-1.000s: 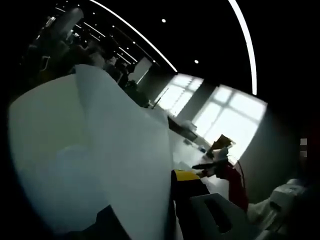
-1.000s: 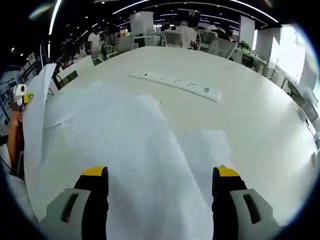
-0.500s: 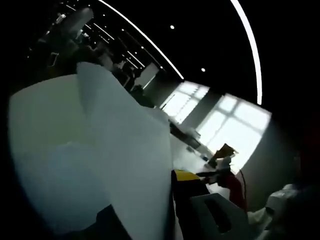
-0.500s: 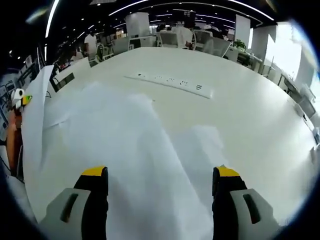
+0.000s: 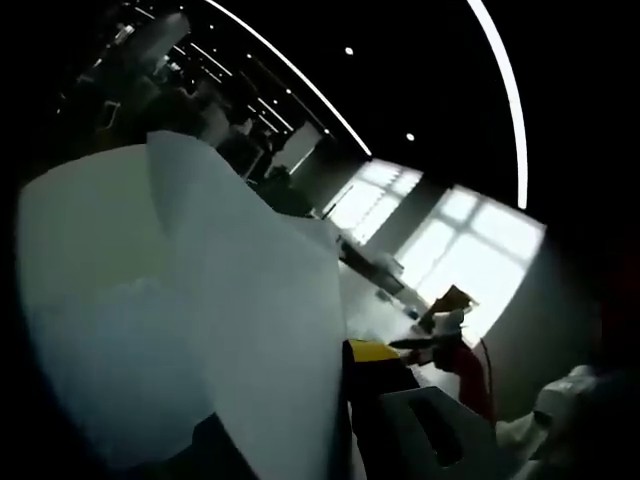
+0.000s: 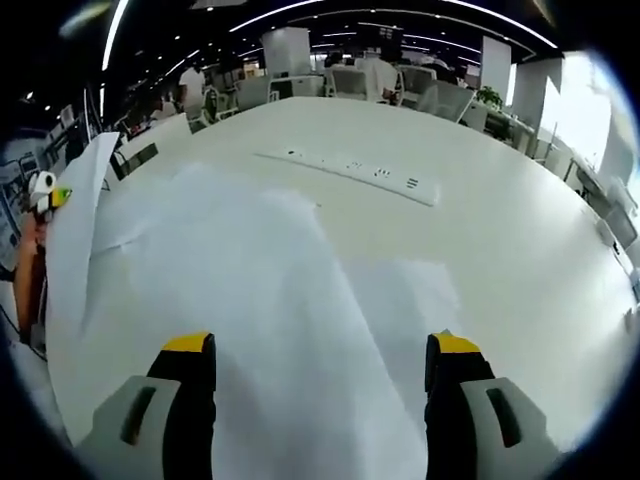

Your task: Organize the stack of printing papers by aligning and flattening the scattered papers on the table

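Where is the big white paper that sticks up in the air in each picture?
Left gripper view: the lifted paper covers the left and middle, rising from the left tool, which seems to grip it.
Right gripper view: the same sheet stands on edge at the far left, beside the other papers lying on the table.
Shared landmark: the white table, seen past the paper's right edge in the left gripper view.

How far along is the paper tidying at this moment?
Early. Nothing looks squared up yet: the white sheets lie overlapping and askew on the table. In hand: the left gripper holds a lifted sheet that curls upward; it also shows standing at the left edge of the right gripper view. The right gripper is open over the sheets. Left: aligning and flattening everything.
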